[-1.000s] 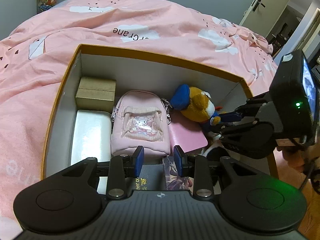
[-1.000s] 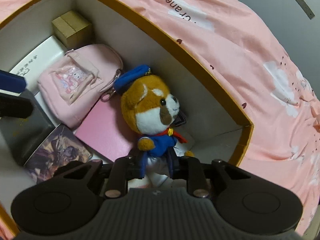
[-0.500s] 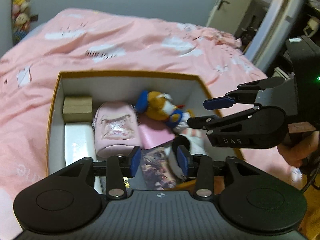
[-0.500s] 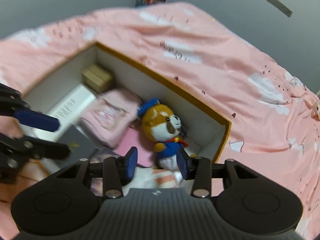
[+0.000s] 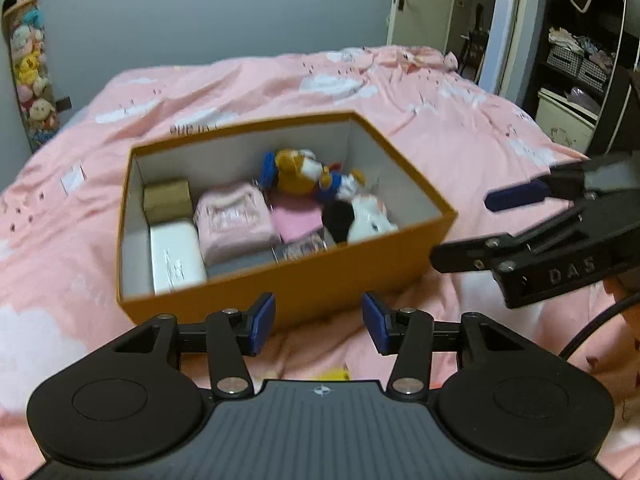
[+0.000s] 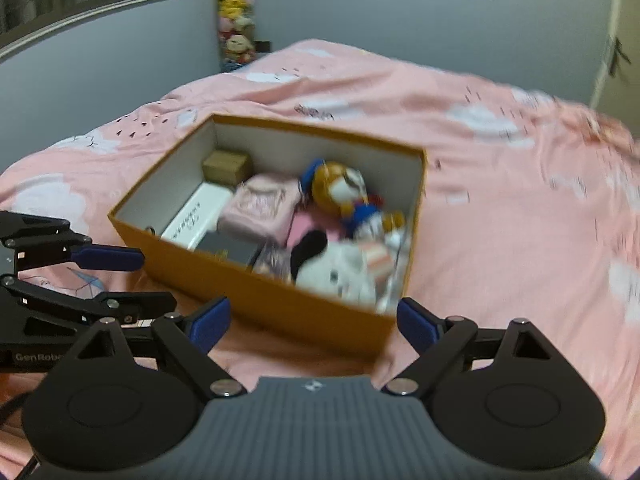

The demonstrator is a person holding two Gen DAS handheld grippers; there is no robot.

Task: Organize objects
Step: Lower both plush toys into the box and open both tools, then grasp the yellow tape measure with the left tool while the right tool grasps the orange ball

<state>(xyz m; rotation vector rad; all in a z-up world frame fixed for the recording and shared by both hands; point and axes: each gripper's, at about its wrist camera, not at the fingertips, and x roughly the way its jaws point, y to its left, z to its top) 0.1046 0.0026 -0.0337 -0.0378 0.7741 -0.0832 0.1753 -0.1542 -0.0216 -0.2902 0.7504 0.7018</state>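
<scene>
An orange box (image 5: 288,280) (image 6: 224,268) sits on the pink bed. It holds a fox plush in blue (image 5: 298,168) (image 6: 340,188), a pink pouch (image 5: 232,216) (image 6: 260,204), a white and black plush (image 5: 362,218) (image 6: 332,272), a tan carton (image 5: 166,196) (image 6: 226,166), a white case (image 5: 174,256) (image 6: 196,212) and a pink flat box (image 5: 296,220). My left gripper (image 5: 318,322) is open and empty, in front of the box. My right gripper (image 6: 312,320) is open and empty, also in front of the box; it shows at the right in the left wrist view (image 5: 516,220).
The pink quilt (image 5: 440,120) (image 6: 500,200) surrounds the box. A column of plush toys (image 5: 24,64) (image 6: 236,28) hangs on the grey wall. A door (image 5: 416,4) and shelves (image 5: 576,60) are at the right. Something yellow (image 5: 332,374) lies under my left gripper.
Both grippers have pulled back and up out of the box. The right gripper let go of the fox plush and opened wide. The left gripper opened wider.
</scene>
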